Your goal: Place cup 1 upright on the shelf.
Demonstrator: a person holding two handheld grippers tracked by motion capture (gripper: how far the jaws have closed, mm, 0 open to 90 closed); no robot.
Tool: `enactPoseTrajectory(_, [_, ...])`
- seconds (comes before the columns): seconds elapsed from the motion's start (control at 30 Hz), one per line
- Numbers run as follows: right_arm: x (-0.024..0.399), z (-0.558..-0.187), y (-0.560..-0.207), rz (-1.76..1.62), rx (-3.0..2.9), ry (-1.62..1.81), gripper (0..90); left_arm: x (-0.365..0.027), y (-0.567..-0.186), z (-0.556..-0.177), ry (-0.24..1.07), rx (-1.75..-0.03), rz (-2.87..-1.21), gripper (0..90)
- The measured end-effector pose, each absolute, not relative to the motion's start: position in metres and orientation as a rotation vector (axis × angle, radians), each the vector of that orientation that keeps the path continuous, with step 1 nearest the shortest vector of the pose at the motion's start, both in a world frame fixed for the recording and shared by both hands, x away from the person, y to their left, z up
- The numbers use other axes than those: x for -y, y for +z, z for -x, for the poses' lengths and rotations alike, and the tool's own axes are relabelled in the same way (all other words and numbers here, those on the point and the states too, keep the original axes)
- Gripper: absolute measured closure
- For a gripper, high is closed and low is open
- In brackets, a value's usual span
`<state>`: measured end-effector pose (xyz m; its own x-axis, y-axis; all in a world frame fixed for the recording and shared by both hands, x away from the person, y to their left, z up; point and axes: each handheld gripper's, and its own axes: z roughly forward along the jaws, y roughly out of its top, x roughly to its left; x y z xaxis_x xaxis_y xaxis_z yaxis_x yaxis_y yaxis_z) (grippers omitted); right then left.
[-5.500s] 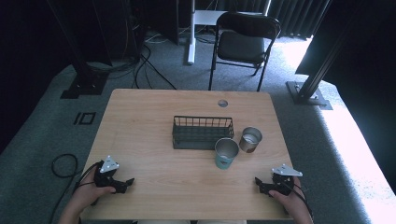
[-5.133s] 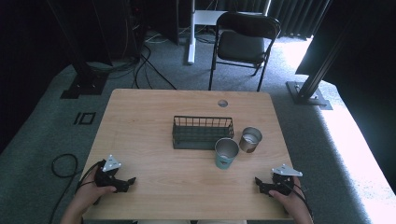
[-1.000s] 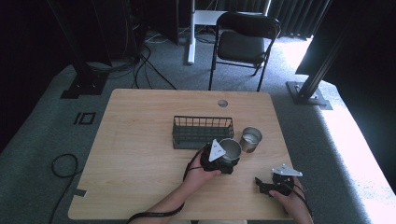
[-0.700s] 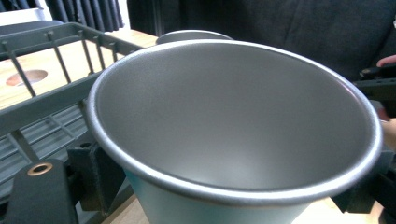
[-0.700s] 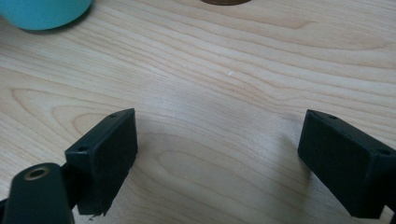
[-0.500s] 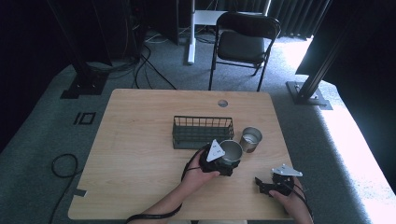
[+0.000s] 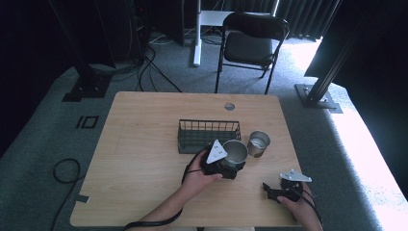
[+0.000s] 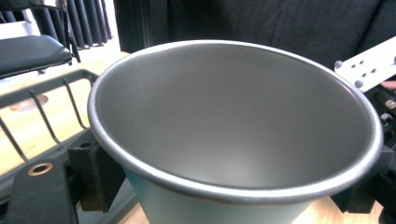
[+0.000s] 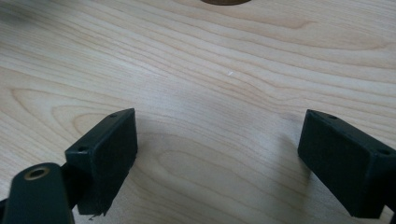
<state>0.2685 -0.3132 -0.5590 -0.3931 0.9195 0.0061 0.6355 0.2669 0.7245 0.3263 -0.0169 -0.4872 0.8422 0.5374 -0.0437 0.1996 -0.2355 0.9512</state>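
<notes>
Your left gripper (image 7: 234, 168) is clamped on the metal cup (image 7: 235, 151). In the left gripper view the cup (image 8: 233, 130) sits between the two black jaws, and a pad (image 8: 95, 175) presses against its outer wall just below the rim. The cup's mouth faces the camera, tilted slightly, and its inside is bare grey metal.

In the high view the cup is near the middle of the table (image 7: 144, 144), just in front of the wire basket (image 7: 208, 134) and beside it, not inside it. Whether the cup's base touches the tabletop cannot be told from these views. A second, smaller metal cup (image 7: 258, 143) stands upright just to the right of the held cup, close to the basket's right end.

Your right gripper (image 7: 270, 191) rests low at the near right edge of the table, well apart from both cups. In the right gripper view its jaws stand wide apart with nothing but wood grain between the pads (image 9: 105, 149); it holds nothing.

A folding chair (image 7: 252, 45) stands beyond the far edge of the table.
</notes>
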Motion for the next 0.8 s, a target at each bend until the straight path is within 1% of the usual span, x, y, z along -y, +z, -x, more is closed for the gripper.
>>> enactPoseTrajectory(0.43, [0.313,-0.269,-0.559,-1.407,-2.125,0.917,11.6,0.001,-0.467,-0.328,0.338,-0.575,-1.775,15.0])
enactPoseTrajectory(0.8, [0.313,-0.268,-0.559,-1.406,-2.126,0.916,11.6,-0.012,-0.448,-0.333,0.379,-0.591,-1.731,15.0])
